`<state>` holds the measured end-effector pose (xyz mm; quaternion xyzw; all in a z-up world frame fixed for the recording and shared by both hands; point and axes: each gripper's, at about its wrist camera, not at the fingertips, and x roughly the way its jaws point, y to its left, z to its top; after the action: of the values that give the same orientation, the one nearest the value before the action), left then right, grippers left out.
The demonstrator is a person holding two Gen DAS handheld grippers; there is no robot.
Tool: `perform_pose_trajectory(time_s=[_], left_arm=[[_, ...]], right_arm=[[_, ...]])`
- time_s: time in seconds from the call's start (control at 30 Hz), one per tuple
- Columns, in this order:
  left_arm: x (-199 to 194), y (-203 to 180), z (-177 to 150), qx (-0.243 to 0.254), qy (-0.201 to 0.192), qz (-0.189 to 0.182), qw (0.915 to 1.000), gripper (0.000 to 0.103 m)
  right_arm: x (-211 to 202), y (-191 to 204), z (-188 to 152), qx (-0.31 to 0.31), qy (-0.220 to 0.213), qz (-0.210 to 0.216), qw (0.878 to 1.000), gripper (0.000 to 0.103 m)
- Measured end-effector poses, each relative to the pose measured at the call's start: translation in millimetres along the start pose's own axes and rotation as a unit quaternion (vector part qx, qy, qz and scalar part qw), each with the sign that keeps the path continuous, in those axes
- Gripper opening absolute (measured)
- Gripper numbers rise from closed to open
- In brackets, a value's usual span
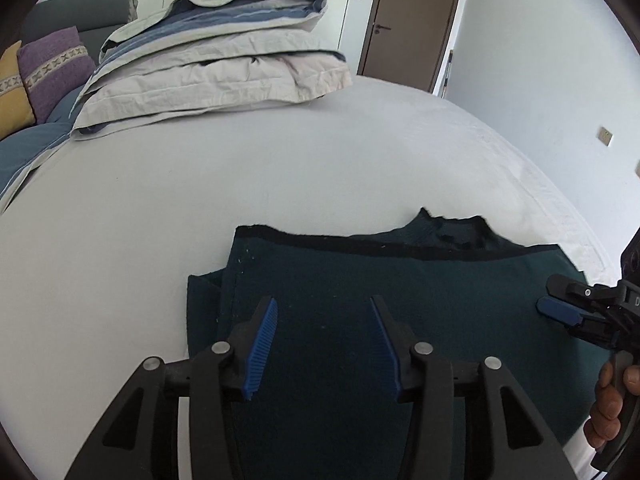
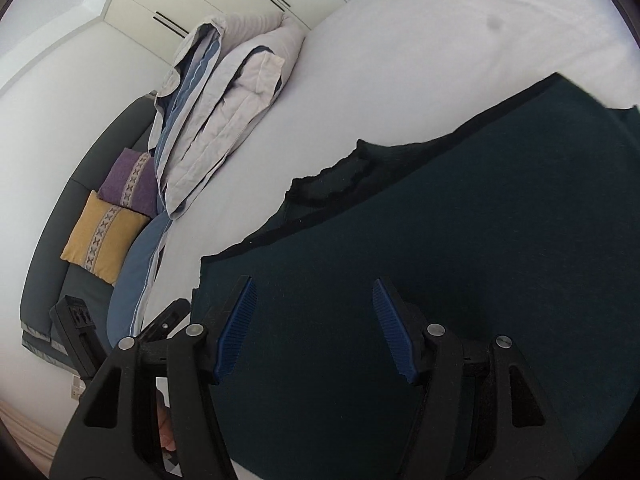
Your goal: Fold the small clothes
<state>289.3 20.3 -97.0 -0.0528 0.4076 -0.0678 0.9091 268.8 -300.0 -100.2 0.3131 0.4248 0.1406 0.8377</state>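
Both jaws spread and empty, the left gripper (image 1: 323,312) and right gripper (image 2: 314,294) hover over a dark green garment (image 1: 420,300) lying folded on the white bed (image 1: 280,168); a careless regrasp risks dragging the loose top layer askew.
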Motion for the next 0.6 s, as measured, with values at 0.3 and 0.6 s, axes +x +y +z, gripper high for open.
perform_pose_trajectory(time_s=[0.3,0.6], left_arm=[[21.1,22.3,-20.2,-0.023,-0.006,-0.025,0.9994,0.054],[22.3,12.7,-22.4,-0.003,-0.012,-0.005,0.9999,0.057]], right_arm=[[-26.5,-114.6,31.3,0.118,-0.105,0.032,0.987,0.021],[-54.0,-60.6,-15.6,0.083,-0.06,0.026,0.994,0.021]])
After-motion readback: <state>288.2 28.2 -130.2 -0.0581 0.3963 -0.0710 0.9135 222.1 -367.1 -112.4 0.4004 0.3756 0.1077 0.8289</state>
